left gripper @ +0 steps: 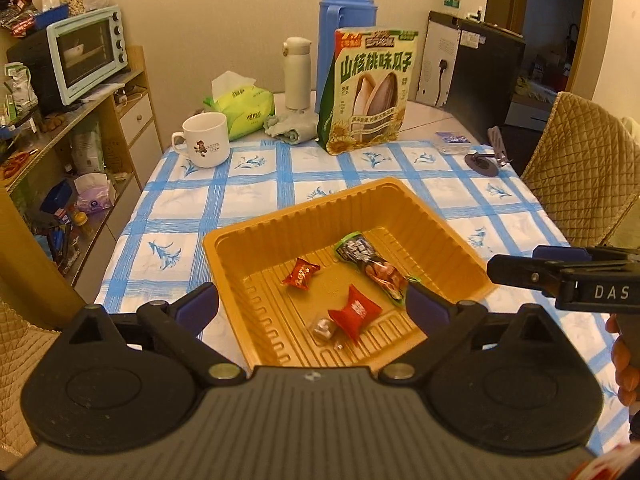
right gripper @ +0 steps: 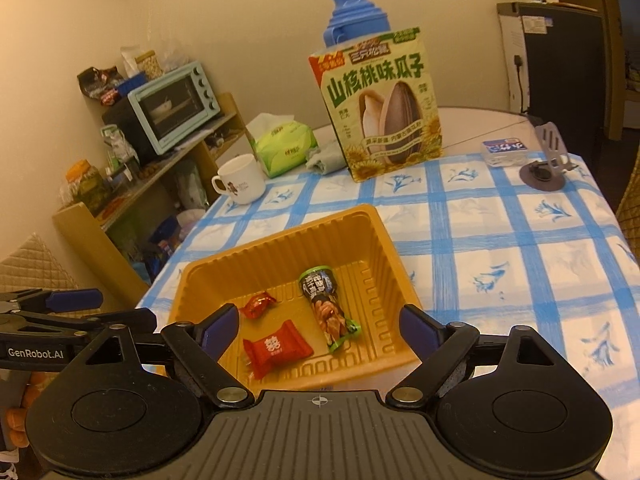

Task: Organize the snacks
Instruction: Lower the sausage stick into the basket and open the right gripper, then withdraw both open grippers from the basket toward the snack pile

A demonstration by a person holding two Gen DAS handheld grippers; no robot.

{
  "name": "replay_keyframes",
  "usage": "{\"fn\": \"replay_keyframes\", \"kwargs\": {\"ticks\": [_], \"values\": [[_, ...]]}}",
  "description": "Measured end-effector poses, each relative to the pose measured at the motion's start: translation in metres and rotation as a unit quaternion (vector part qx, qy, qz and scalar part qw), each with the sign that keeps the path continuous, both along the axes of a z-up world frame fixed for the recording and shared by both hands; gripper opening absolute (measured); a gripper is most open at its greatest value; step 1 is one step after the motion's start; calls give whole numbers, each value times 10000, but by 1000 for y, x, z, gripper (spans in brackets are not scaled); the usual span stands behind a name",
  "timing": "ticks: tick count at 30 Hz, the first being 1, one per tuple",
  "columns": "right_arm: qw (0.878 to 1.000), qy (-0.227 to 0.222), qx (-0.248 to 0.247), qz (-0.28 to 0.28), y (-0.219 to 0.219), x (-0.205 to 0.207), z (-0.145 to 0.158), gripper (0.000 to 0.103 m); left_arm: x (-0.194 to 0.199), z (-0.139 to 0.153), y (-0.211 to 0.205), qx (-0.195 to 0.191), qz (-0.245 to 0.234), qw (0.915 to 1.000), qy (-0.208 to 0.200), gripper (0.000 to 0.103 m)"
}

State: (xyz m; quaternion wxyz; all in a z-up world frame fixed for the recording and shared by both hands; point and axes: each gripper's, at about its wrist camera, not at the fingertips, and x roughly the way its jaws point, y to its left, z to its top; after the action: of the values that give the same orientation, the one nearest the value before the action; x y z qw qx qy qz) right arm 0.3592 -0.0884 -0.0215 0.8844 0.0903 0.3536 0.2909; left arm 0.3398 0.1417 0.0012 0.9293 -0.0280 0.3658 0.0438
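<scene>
both held over the near rim of the orange tray (left gripper: 440, 236), left gripper (left gripper: 312, 308) and right gripper (right gripper: 316, 330) with jaws spread wide, gripping nothing. inside the tray: red candy (left gripper: 354, 312), small orange-red candy (left gripper: 301, 274), clear-wrapped sweet (left gripper: 325, 327), long green nut packet (left gripper: 370, 264). still outside at 12 o'clock, upright on the checked cloth (right gripper: 500, 240): tall sunflower seed bag (left gripper: 370, 92). likely to topple if nudged rather than pinched, toward the mug (left gripper: 204, 140) at 10 o'clock. light tray apt to slide under a clumsy drop.
</scene>
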Motion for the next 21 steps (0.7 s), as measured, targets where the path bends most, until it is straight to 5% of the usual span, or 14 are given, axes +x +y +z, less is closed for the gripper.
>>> {"fn": "replay_keyframes", "kwargs": {"ticks": [21], "values": [[9997,-171,-96,-118,-86,-121,17,89,-113,13,-82,-244,-418,9988,-40,99]]}}
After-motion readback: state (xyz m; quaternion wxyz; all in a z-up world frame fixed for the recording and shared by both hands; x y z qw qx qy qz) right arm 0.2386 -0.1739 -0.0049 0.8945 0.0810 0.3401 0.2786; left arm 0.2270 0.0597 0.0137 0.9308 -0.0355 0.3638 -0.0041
